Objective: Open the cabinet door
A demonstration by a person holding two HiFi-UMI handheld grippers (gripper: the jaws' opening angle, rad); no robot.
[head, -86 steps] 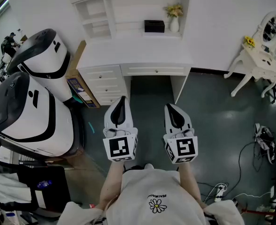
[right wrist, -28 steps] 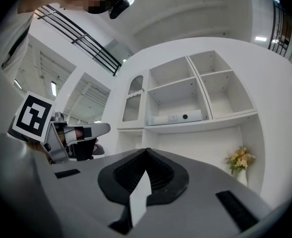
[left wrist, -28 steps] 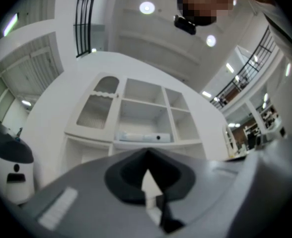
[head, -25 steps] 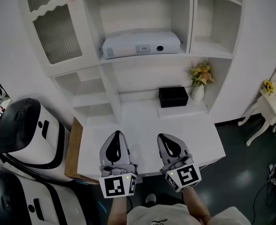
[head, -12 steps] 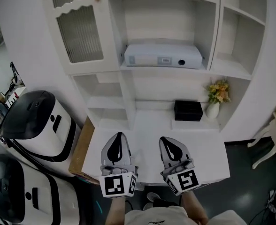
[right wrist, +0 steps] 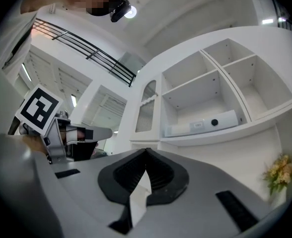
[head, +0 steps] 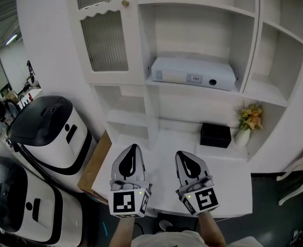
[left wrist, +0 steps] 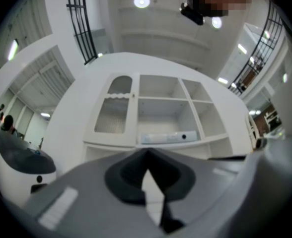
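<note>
The cabinet door point(head: 106, 35) is a white framed panel with ribbed glass, at the upper left of the shelf unit, and it is closed. A small gold knob point(head: 124, 3) sits on its right edge near the top. My left gripper point(head: 134, 147) and right gripper point(head: 181, 154) hover side by side over the white desk top, well below the door and touching nothing. Both are shut and empty, jaw tips meeting. The door point(left wrist: 113, 114) shows beyond the left gripper point(left wrist: 147, 151) in its own view. The right gripper point(right wrist: 146, 150) also faces the door point(right wrist: 145, 111).
A flat white device point(head: 192, 72) lies on the middle shelf. A black box point(head: 215, 135) and a vase of flowers point(head: 249, 119) stand at the back of the desk point(head: 229, 181). Two large black-and-white machines point(head: 48, 133) and a wooden board point(head: 94, 168) stand at the left.
The head view has tilted upward, bringing the cabinet door and knob further into the picture. Both grippers have risen a little toward the shelves and stay shut.
</note>
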